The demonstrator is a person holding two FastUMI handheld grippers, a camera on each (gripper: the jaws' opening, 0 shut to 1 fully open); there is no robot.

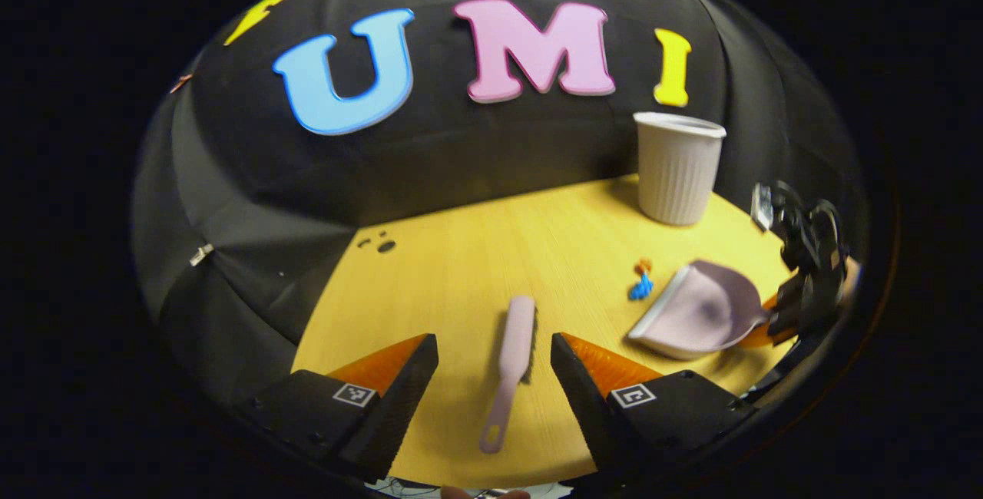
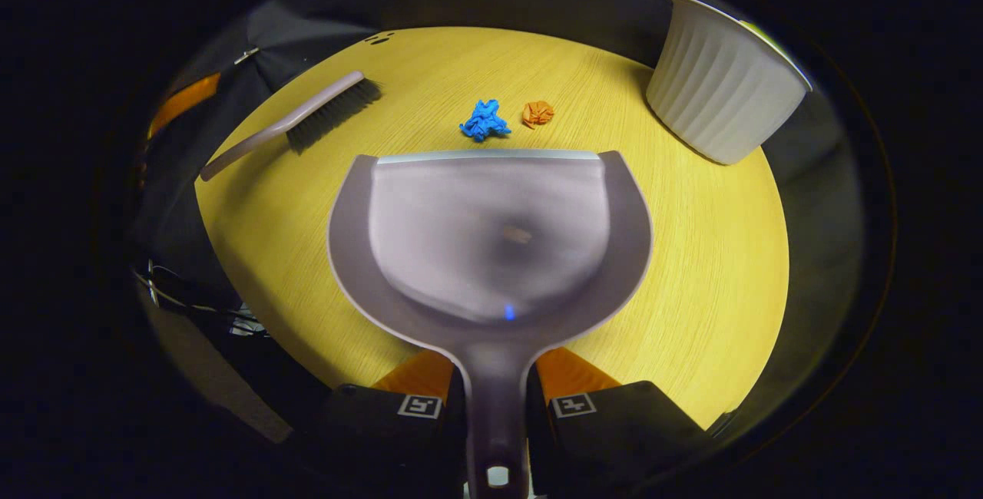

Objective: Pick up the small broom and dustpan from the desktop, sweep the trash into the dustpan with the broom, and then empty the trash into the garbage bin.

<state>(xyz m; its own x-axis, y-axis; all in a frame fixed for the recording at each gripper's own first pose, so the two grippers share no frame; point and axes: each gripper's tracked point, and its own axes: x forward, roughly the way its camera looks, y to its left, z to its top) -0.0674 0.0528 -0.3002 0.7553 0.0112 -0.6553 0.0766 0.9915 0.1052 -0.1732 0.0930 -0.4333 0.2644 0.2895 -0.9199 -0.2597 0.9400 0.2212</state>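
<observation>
Here my right gripper (image 2: 495, 399) clamped the dustpan (image 2: 491, 238) by its handle, lip down on the table (image 2: 691, 269) just before the blue scrap (image 2: 484, 120) and orange scrap (image 2: 537, 113), ready to catch them. My left gripper (image 1: 494, 376) hung wide open astride the broom (image 1: 511, 361), which lay untouched; bin (image 1: 678, 167) stood beyond.

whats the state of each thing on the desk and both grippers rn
broom: flat on desk, ungrasped
dustpan: empty, handle gripped
blue scrap: loose, unswept
orange scrap: loose, unswept
bin: upright, open
left gripper: open
right gripper: shut on dustpan handle
</observation>
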